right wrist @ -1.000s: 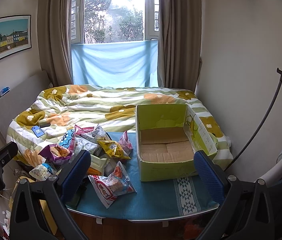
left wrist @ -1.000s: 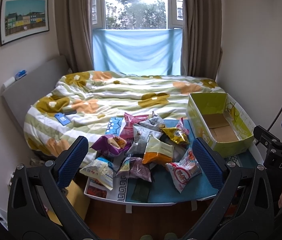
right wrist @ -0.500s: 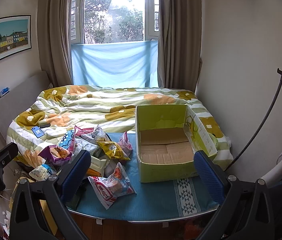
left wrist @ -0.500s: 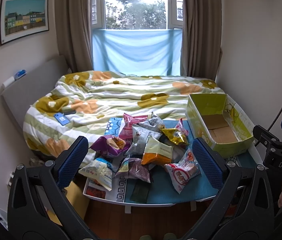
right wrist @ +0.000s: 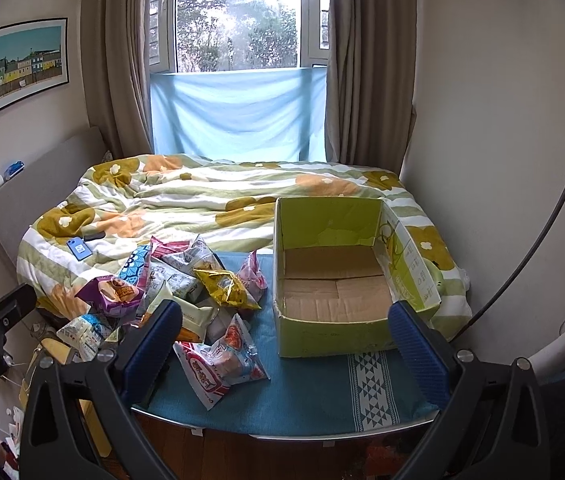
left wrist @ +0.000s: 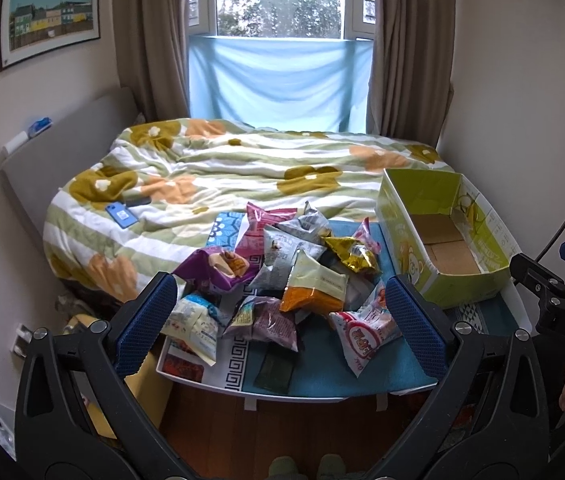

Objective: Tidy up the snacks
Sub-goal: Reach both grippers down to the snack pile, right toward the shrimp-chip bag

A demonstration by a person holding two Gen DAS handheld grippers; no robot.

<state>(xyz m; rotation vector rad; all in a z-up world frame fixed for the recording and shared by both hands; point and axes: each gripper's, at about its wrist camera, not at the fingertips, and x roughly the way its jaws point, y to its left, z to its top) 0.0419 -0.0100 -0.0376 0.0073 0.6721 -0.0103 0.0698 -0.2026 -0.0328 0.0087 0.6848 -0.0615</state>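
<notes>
A heap of several snack bags lies on a low table with a blue cloth at the foot of the bed. It includes a purple bag, an orange bag, a gold bag and a red-and-white bag. An open, empty green cardboard box stands on the right end of the table. The heap and box also show in the right wrist view. My left gripper is open and empty, in front of the heap. My right gripper is open and empty, in front of the box.
A bed with a flowered quilt lies behind the table, with a blue phone on it. A wall is on the right, with a black lamp stand. Wooden floor lies below the table's front edge.
Both views have shifted very slightly; the table and snacks sit a touch higher in frame. Both grippers remain open and nothing has been touched.
</notes>
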